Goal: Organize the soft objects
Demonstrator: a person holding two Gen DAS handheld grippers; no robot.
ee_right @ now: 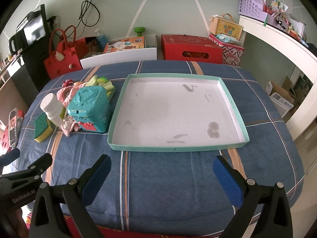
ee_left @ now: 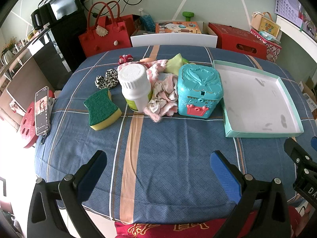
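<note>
A green-and-yellow sponge (ee_left: 102,109) lies left of a white bottle (ee_left: 135,88). Behind and beside the bottle is a heap of pink cloths (ee_left: 164,93), a leopard-print scrunchie (ee_left: 106,79), a red scrunchie (ee_left: 125,58) and a yellow-green cloth (ee_left: 175,64). A teal toy box (ee_left: 199,92) stands to their right. The shallow teal-rimmed tray (ee_right: 178,148) lies empty at the right. My left gripper (ee_left: 158,158) hovers open over the near tablecloth, well short of the heap. My right gripper (ee_right: 161,163) is open just before the tray's near rim.
A phone (ee_left: 42,111) leans on a red stand at the table's left edge. Behind the table are a white chair back (ee_left: 174,39), a red bag (ee_left: 105,33) and red boxes (ee_right: 191,48). Blue checked cloth (ee_left: 168,148) covers the table.
</note>
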